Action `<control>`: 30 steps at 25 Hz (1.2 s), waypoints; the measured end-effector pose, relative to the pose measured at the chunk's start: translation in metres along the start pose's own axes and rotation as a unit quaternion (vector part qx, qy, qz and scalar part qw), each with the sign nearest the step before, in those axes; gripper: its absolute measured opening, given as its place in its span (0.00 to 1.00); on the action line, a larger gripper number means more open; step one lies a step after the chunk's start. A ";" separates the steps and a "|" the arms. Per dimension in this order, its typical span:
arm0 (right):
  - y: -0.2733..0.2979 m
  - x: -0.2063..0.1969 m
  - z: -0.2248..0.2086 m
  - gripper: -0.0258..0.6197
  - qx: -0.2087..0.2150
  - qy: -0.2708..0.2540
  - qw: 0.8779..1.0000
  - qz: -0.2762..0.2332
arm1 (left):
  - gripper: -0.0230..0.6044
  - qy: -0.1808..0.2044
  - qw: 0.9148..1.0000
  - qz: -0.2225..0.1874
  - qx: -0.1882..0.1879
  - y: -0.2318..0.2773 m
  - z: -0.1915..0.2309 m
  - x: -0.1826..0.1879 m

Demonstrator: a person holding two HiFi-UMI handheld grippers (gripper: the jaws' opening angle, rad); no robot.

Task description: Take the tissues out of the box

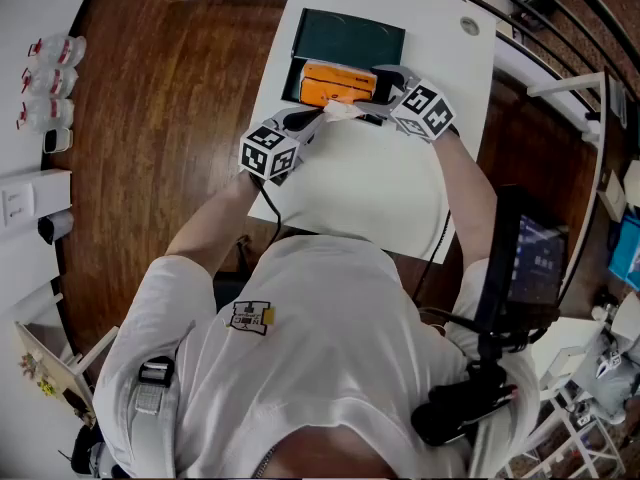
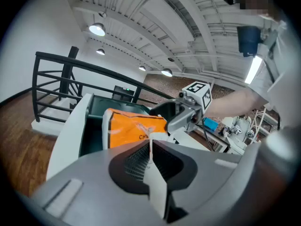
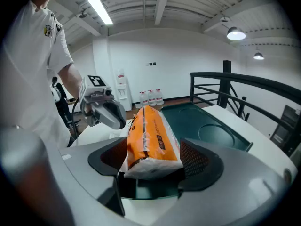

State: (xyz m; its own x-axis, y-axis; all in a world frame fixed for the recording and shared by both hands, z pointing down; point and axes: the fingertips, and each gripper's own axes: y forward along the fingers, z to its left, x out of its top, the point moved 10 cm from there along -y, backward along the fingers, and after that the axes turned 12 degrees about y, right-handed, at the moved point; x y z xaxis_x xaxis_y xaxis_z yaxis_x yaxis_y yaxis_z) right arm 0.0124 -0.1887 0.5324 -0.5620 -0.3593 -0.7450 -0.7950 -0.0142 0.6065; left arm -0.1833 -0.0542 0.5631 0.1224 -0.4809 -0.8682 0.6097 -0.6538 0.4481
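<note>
An orange tissue pack [image 1: 335, 84] lies at the near edge of a dark green tray [image 1: 350, 38] on the white table [image 1: 360, 178]. My right gripper [image 1: 382, 82] reaches in from the right. Its jaws stand wide, and the pack's end [image 3: 150, 131] fills the gap between them, touching both pads. My left gripper [image 1: 318, 118] sits just in front of the pack, shut on a white tissue [image 1: 340, 110]. That tissue [image 2: 157, 187] runs as a thin strip from the pack's top [image 2: 134, 128] into the closed jaws [image 2: 150, 154].
The tray [image 3: 207, 121] stretches beyond the pack towards the table's far end. A black railing [image 3: 244, 93] runs behind the table. Water bottles [image 1: 50, 78] stand at the far left over the wooden floor. A monitor on a stand [image 1: 535, 258] is at the right.
</note>
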 end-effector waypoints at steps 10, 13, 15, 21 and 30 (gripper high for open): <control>0.017 0.006 -0.009 0.43 0.008 -0.069 0.996 0.054 | 0.07 -0.022 1.000 -0.007 0.006 0.021 0.026 0.015; 0.017 0.009 -0.008 0.39 0.007 -0.069 0.996 0.063 | 0.07 -0.020 1.000 -0.008 0.009 0.021 0.025 0.015; 0.015 0.012 -0.008 0.38 0.013 -0.061 0.996 0.057 | 0.07 -0.018 1.000 -0.009 0.010 0.019 0.024 0.015; 0.002 0.027 -0.003 0.37 0.016 -0.034 0.999 0.024 | 0.07 -0.015 0.999 -0.036 0.014 0.003 0.025 0.031; -0.064 0.028 0.004 0.35 -0.052 0.037 0.996 -0.064 | 0.07 0.003 0.996 -0.089 -0.011 0.001 0.004 0.073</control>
State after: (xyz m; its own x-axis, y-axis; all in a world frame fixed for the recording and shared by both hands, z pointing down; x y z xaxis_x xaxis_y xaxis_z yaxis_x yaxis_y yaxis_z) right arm 0.0462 -0.1946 0.4715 -0.4361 -0.4159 -0.7981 -0.8289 -0.1597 0.5361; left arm -0.1768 -0.0917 0.5011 0.0154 -0.3540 -0.9351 0.6391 -0.7157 0.2815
